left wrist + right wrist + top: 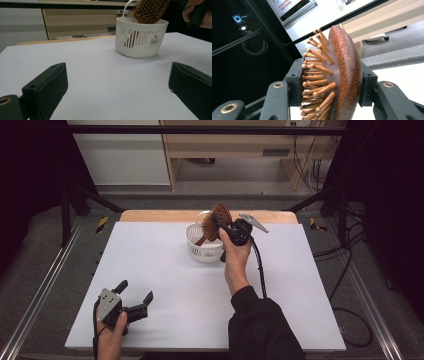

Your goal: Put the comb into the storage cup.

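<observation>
One wooden hairbrush [216, 220] clamped in right tongs [219, 222], handle inside white basket [200, 251]; left tongs [135, 295] wide apart, nothing btwn.

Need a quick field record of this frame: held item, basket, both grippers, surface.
held item: wooden hairbrush, head clamped between the right gripper jaws, one jaw on the pins, one on the back
brush position: head above the basket rim, handle end down inside the basket
basket: white slotted plastic basket, upright on the table, barcode sticker on its wall
left gripper: open, nothing between its jaws, low over the table's near left
surface: white table
</observation>
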